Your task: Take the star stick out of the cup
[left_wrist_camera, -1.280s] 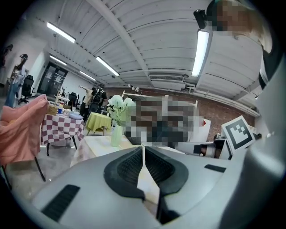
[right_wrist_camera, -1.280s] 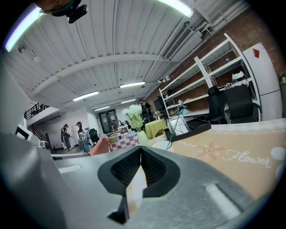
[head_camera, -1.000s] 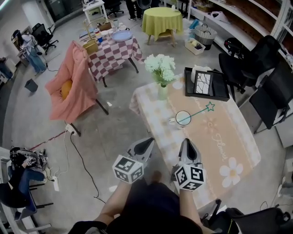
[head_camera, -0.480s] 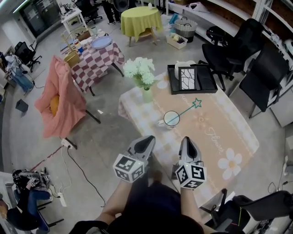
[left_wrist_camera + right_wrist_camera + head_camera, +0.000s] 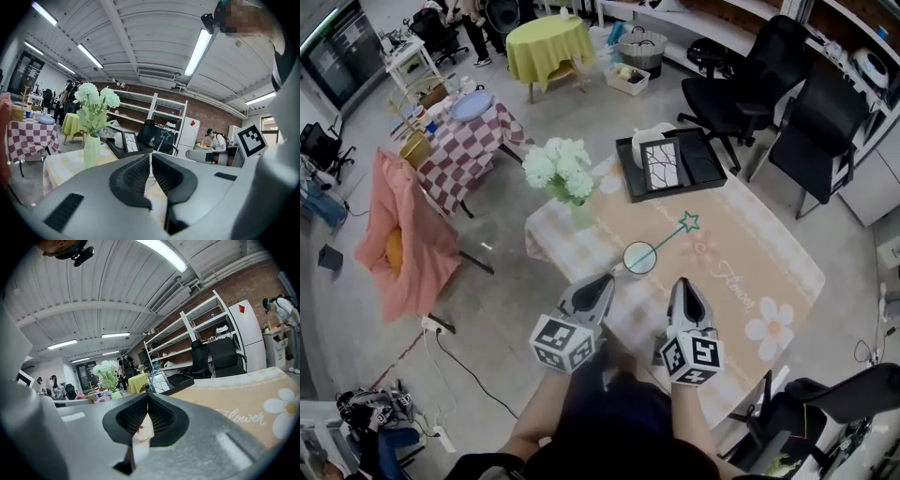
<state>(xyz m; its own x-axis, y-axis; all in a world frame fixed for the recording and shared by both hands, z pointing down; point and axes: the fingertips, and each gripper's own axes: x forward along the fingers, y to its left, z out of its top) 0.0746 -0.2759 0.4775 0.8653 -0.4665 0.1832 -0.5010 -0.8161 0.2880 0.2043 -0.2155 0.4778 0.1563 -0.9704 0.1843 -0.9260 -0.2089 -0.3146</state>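
Observation:
A clear cup (image 5: 639, 258) stands on the beige tablecloth (image 5: 741, 244), with the teal star stick (image 5: 667, 238) leaning out of it to the upper right and its star (image 5: 689, 222) over the cloth. Both grippers hover at the table's near edge, short of the cup. My left gripper (image 5: 607, 279) is below and left of the cup, shut with nothing in it. My right gripper (image 5: 682, 283) is below and right of it, also shut and empty. In the left gripper view the star (image 5: 165, 134) shows just above the closed left gripper (image 5: 150, 157). The right gripper (image 5: 147, 395) is shut in its own view.
A green vase of white flowers (image 5: 562, 173) stands at the table's far left corner, and a black tray (image 5: 710, 173) with a framed picture sits at the far edge. Black chairs (image 5: 811, 131) stand to the right. A pink-draped chair (image 5: 398, 239) and a checked table (image 5: 464, 141) are on the left.
Both grippers have moved toward the table, and the cup and stick now sit closer to their tips. The jaws stay shut.

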